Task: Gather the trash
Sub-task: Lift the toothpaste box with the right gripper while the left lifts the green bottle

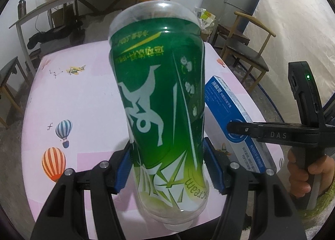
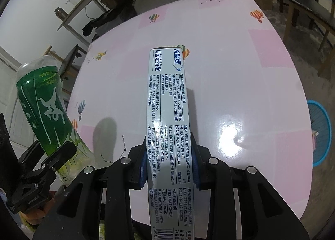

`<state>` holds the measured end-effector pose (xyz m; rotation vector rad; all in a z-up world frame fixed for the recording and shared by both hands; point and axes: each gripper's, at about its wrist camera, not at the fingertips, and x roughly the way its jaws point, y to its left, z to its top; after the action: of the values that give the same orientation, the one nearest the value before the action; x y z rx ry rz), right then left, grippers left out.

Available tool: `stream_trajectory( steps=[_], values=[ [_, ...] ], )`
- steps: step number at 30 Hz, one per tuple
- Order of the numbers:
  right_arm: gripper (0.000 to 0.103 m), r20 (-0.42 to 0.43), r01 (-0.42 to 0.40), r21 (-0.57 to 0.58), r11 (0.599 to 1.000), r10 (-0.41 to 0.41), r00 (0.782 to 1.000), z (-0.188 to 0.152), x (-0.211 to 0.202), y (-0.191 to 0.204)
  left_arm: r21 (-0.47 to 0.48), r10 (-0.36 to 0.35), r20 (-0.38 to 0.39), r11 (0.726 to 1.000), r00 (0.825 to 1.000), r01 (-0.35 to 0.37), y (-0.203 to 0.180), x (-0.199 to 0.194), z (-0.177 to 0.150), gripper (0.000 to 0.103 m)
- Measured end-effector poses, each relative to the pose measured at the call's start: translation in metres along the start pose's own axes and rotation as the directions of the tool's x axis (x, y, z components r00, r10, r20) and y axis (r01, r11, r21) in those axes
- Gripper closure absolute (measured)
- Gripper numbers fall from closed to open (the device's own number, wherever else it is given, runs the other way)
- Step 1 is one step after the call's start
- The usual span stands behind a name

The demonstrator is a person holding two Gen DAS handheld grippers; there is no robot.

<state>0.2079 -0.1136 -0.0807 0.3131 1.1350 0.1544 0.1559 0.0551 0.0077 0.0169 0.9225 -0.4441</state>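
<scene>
Both hands are loaded at this point. The left tool [image 1: 167,168] is clamped on a green plastic bottle [image 1: 161,101], blue pads [image 1: 122,174] pressing in on either side of its lower body, with the bottle held upside down so the base points away from the camera. It looks empty, which is probably why a squeeze low on the body is enough to carry it. From the right wrist view you can see the same bottle [image 2: 48,114] hanging clear of the desk [image 2: 251,72], off to the side.

The right tool [image 2: 169,168] is closed on a long toothpaste box [image 2: 167,103], gripping it across the narrow width near one end so the rest sticks straight out ahead. Makes sense for a light carton, though a long lever like that could swing if moved fast. In the left view the box [image 1: 226,114] sits just beside the bottle, not touching as far as I can tell.

The pink balloon-print desk has nothing else on it that I can spot. There's a blue basket [image 2: 320,133] on the floor past the desk edge, which I'd guess is where both go.
</scene>
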Motion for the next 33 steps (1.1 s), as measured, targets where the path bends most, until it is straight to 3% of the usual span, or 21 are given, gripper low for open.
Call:
stream_trajectory(
  steps=[33],
  values=[
    [0.072, 0.038, -0.009, -0.017, 1.0, 0.01, 0.999, -0.005, -0.017, 0.002, 0.037, 0.023, 0.061, 0.999, 0.998, -0.025, -0.015, -0.019, 0.002, 0.042]
  ],
)
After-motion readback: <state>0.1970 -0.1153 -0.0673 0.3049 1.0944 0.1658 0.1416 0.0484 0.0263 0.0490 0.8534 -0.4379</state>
